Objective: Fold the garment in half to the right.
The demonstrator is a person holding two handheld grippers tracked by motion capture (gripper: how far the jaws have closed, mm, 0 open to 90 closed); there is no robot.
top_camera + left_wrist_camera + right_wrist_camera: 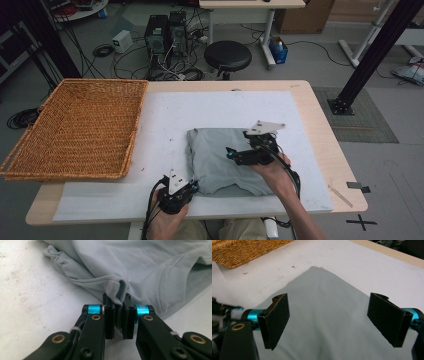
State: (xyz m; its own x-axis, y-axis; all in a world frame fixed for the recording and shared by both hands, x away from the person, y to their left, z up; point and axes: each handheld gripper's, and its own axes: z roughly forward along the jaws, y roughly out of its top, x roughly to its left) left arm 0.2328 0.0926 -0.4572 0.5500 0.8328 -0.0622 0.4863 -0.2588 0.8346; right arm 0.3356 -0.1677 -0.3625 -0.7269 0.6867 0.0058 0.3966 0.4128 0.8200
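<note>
Pinching a ribbed hem fold of the grey shirt (140, 267), the left gripper (117, 308) has its two black jaws drawn tight together with the cloth caught between them, just above the white table cover (30, 290). In the high view that same left gripper (192, 187) sits at the shirt's (220, 160) near left corner, held from below by the person's left hand (167, 217), its cable trailing back toward the table edge.

Over the shirt's right half, the right gripper (229, 152) hovers with its jaws spread wide and nothing between them; its own view looks down past the two separated black pads onto the smooth grey shirt (329, 315), with a pointed folded corner of the cloth aimed away from the camera. Whether the pads touch the fabric cannot be told. The person's right hand (272, 170) grips this tool from the right, and a grey three-cornered plate rides on top of it.

Folded into a rough rectangle, the shirt lies on the white cover (220, 107) near the front middle of the wooden table (325, 150). A woven wicker basket (80, 130) rests on the table's left side, well apart from the shirt, and its rim also appears at the top left of the right gripper view (242, 252).
</note>
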